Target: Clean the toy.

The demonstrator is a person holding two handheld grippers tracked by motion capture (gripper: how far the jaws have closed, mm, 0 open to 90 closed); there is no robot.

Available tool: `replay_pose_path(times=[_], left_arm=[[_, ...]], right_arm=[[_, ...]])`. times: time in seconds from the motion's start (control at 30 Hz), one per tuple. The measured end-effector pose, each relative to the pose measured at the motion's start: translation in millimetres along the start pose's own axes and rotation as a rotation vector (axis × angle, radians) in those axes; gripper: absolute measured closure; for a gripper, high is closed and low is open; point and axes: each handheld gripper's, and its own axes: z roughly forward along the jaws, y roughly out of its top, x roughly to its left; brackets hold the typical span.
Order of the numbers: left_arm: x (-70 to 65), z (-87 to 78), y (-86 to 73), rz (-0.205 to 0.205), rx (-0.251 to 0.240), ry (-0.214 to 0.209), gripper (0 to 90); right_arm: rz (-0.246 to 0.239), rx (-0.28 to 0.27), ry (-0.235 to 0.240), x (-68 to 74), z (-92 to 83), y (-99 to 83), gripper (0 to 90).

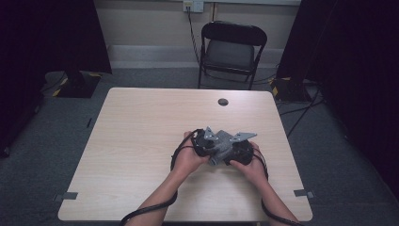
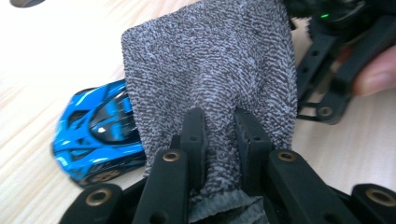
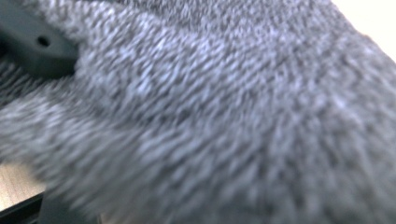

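A grey knitted cloth hangs in front of my left gripper, which is shut on its lower fold. A blue toy car lies on the table with its right end tucked under the cloth. My right gripper sits at the cloth's far corner with its link arms spread wide, and a fingertip shows beside it. The cloth drapes blurred right over the right gripper's camera and hides its jaws. From above, both hands hold the left gripper and right gripper close together over the cloth.
The pale wooden table has a round cable hole at its far side. A black folding chair stands behind the table. Dark curtains hang at both sides.
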Motion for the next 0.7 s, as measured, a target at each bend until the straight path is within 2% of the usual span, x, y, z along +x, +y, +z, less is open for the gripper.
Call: replay_pose_path(times=[0.4, 0.5, 0.53, 0.7], left_arm=[[18.2, -3.5, -4.0, -0.033, 0.018, 0.044, 75.9], [22.5, -4.6, -5.9, -0.044, 0.019, 0.048, 75.9], [24.8, -4.7, -7.6, -0.06, 0.014, 0.054, 75.9], [29.3, -5.9, -10.2, -0.075, 0.013, 0.059, 75.9]], right_arm=[[0.0, 0.0, 0.0, 0.0, 0.0, 0.0, 23.2], [0.0, 0.0, 0.0, 0.0, 0.0, 0.0, 23.3], [0.0, 0.0, 0.0, 0.0, 0.0, 0.0, 23.2], [0.0, 0.0, 0.0, 0.0, 0.0, 0.0, 23.3]])
